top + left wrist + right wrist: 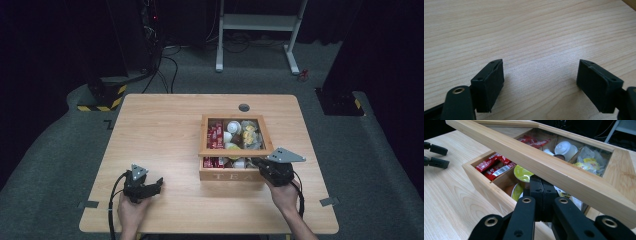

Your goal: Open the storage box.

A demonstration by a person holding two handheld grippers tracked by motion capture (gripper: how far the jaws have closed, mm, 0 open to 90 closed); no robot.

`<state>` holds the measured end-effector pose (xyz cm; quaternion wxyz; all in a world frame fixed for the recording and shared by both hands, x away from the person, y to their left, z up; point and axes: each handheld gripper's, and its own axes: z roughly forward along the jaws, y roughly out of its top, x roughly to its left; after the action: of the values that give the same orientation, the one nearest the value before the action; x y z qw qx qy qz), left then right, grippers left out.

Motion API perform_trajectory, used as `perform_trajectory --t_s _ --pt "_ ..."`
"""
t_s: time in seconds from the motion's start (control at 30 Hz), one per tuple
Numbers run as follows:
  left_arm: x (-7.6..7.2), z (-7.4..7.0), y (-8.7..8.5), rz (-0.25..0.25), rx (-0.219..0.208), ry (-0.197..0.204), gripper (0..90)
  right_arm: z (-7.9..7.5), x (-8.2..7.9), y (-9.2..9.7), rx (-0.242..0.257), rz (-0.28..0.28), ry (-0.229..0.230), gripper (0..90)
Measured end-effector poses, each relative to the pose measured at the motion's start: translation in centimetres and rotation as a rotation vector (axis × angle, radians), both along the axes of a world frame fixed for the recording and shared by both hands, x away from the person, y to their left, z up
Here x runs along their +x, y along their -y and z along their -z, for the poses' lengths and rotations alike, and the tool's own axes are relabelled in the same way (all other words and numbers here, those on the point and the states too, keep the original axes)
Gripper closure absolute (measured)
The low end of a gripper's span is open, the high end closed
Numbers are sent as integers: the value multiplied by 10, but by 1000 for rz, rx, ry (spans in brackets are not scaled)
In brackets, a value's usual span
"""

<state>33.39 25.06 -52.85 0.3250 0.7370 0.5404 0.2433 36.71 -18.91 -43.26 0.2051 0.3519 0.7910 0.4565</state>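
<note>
A wooden tea box with "TEA" on its front wall sits on the light wood table, right of centre. Its glass-paned lid is raised at the front edge and tilts over the compartments. The right gripper is at the box's front right corner, at about 4 o'clock from the table's middle. Its jaws are clenched together with nothing between them, their tips pushed under the lid's front rail, which rests above them. Below the lid, red sachets lie in the left compartment, a yellow-green capsule sits just beyond the jaw tips, and a white capsule and crumpled packets fill the far compartments. The left gripper rests at about 7 o'clock, well apart from the box, its jaws released and standing wide over bare tabletop.
</note>
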Motion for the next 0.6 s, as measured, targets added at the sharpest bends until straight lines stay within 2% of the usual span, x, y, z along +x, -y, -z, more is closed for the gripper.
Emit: perform_trajectory --t_s 0.23,0.33,0.6 --pt "0 0 0 -3 -2 -1 216 -8 3 0 4 3 6 900" --pt "0 0 0 -5 -2 -2 215 -12 6 1 -4 3 29 900" --pt "0 0 1 -9 -4 -1 213 -17 11 6 4 21 26 900"
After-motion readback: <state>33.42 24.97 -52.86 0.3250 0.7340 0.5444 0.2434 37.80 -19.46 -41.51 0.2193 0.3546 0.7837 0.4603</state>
